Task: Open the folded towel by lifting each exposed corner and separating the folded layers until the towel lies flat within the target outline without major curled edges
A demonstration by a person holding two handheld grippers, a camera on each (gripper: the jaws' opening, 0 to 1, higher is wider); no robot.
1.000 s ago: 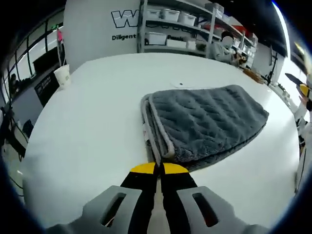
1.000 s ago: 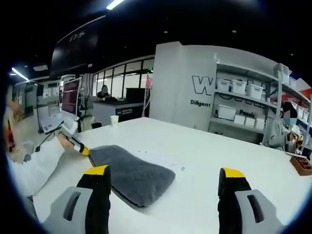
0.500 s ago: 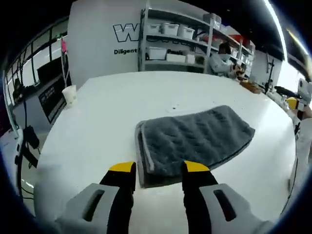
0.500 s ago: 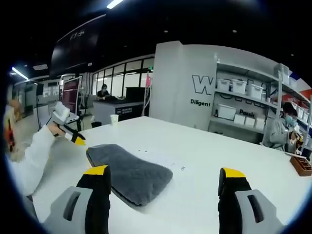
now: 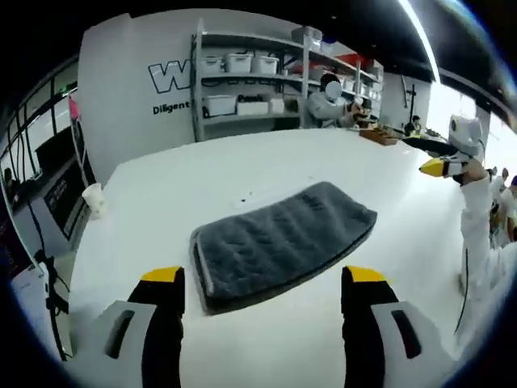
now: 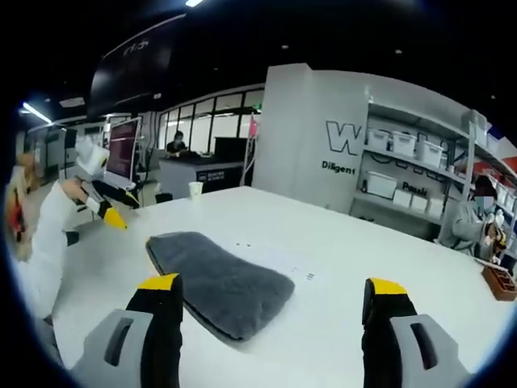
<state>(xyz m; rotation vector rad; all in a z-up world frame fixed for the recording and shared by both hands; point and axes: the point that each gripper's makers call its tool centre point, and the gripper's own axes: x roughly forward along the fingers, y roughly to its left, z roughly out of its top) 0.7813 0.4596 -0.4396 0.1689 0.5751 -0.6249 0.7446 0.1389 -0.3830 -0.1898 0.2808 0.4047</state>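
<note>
Currently the folded grey towel (image 5: 279,245) lies flat on the white desk (image 5: 161,202), untouched. Left claw (image 5: 262,279) gapes wide, empty, raised just short of it. Right claw (image 6: 275,287) likewise wide, empty, well apart.

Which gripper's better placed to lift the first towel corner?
Left, probably. The left gripper is open, with the folded towel and its layered edge straight ahead between its jaws. The right gripper is open too, but the towel sits off towards one jaw.
</note>
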